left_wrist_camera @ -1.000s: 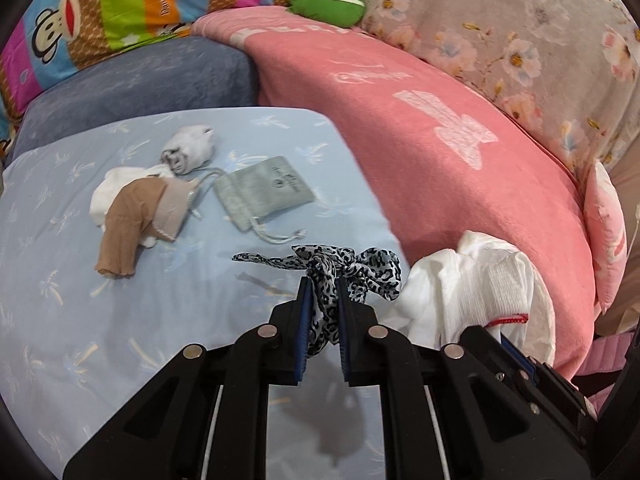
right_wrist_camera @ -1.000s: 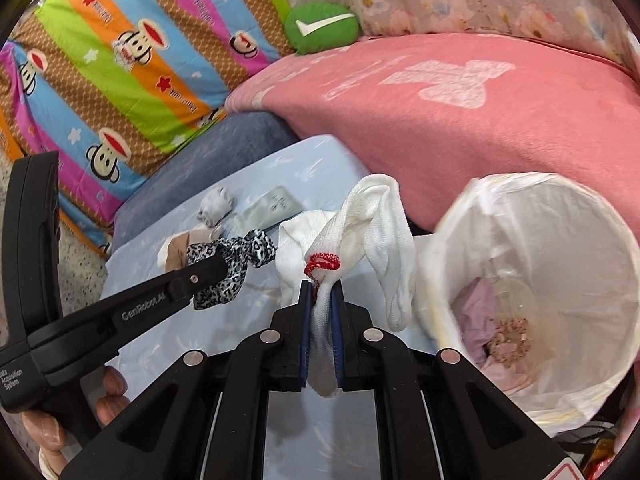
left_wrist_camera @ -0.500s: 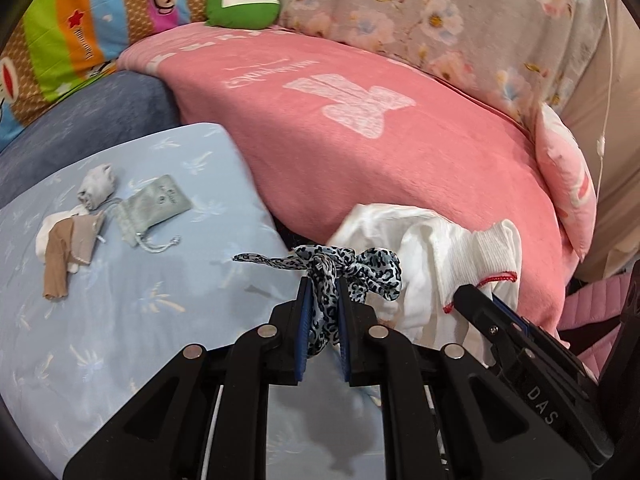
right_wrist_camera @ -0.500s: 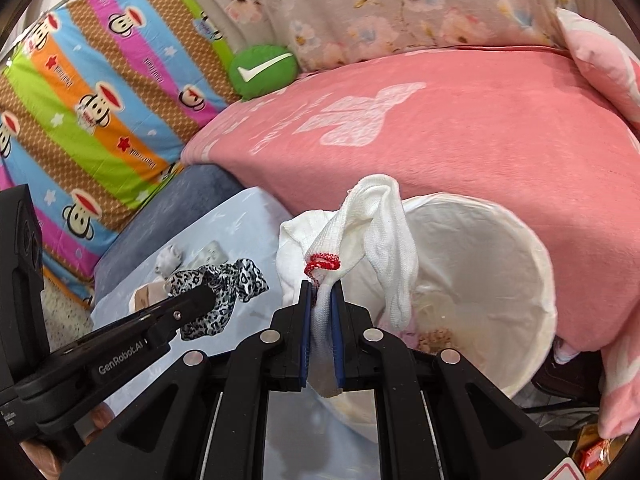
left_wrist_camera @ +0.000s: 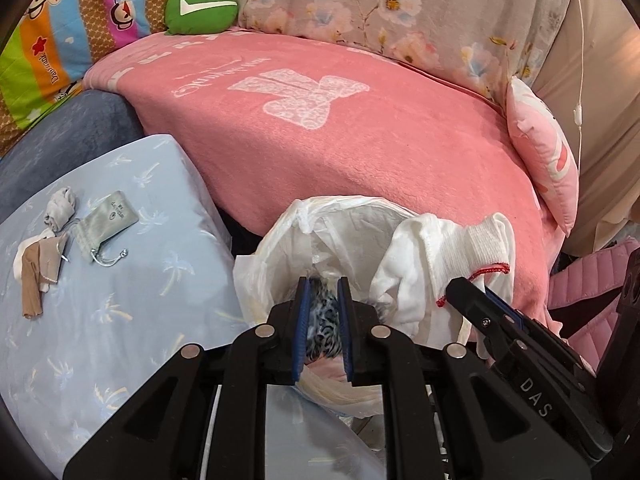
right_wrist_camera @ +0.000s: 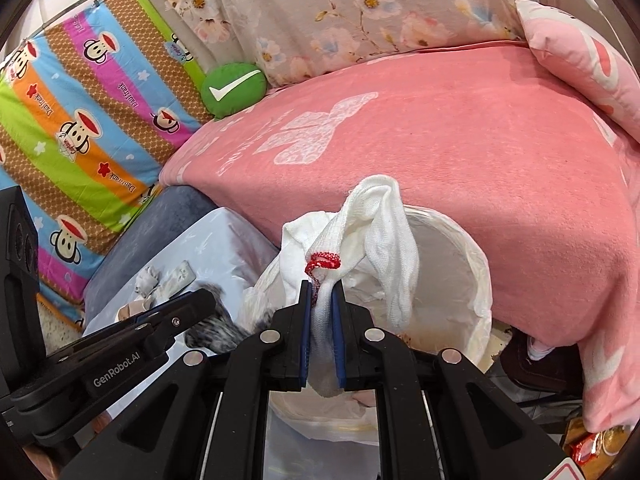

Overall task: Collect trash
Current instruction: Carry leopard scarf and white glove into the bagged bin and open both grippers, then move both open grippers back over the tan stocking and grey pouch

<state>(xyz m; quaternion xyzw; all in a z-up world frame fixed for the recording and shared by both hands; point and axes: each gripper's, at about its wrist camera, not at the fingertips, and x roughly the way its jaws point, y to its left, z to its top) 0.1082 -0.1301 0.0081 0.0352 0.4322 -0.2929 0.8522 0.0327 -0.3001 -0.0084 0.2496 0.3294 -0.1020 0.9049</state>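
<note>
Both tongs over bin [right_wrist_camera: 476,280]: left [left_wrist_camera: 322,294] open, right [right_wrist_camera: 322,294] pinching glove [right_wrist_camera: 380,232].

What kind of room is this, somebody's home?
Most likely a bedroom or living room in a home. A pink blanket covers a bed or sofa, with a cartoon monkey quilt and a green cushion behind it. A bin with a white liner stands in front.

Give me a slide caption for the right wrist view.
Right gripper clamps a white glove with red cuff trim above the lined trash bin, beside the pink blanket.
</note>
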